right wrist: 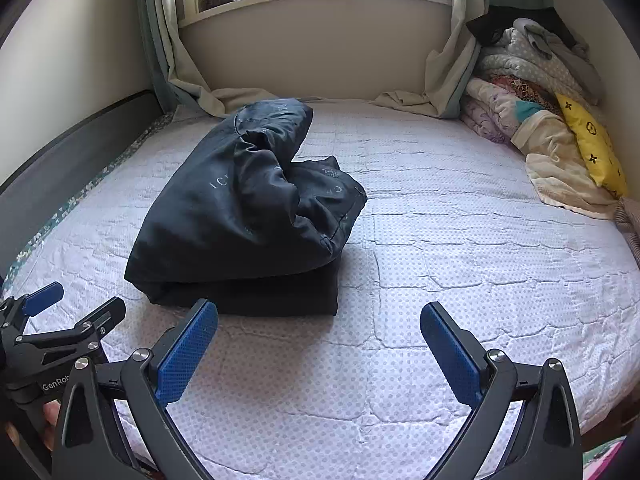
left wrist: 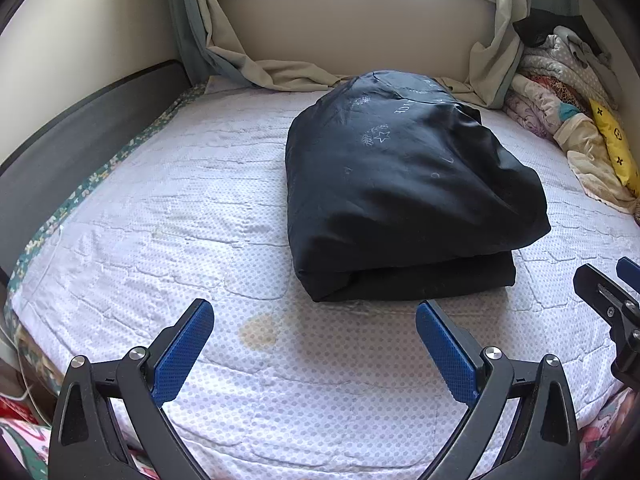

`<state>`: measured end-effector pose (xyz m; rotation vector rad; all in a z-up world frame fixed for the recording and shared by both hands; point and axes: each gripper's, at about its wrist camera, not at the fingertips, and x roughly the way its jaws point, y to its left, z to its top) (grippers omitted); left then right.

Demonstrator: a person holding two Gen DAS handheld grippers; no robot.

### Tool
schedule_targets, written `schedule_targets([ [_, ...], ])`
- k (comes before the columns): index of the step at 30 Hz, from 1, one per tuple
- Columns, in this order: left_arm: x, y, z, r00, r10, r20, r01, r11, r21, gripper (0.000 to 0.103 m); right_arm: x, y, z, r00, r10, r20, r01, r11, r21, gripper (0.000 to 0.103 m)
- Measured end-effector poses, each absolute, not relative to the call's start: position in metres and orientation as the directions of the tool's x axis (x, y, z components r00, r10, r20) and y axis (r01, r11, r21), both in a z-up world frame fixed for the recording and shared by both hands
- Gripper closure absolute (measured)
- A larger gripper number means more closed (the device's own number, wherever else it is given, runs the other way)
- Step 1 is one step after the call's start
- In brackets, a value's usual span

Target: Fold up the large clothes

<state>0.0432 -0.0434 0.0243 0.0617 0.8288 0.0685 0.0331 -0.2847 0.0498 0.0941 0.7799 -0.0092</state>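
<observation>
A dark padded jacket (left wrist: 404, 184) lies folded into a thick bundle on the quilted bed (left wrist: 168, 208), toward its far middle. Both tongs hang over the near edge with jaws spread wide and nothing between them: the left tongs (left wrist: 316, 354) just short of the bundle's near fold, the right tongs (right wrist: 320, 354) off its near right corner. The shell looks slick, soft and puffy, likely to spring open; a hold on the near doubled edge seems best.
</observation>
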Motion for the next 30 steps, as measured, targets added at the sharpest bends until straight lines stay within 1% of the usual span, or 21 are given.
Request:
schedule_targets([
  [30, 0.0444, -0.0494, 0.0208, 0.672, 0.078, -0.737, -0.007, 0.995, 0.099, 0.000, 0.0320, -0.2851, 0.0472, 0.706, 0.043, -0.707, 0.041, 0.994, 0.102, 0.002],
])
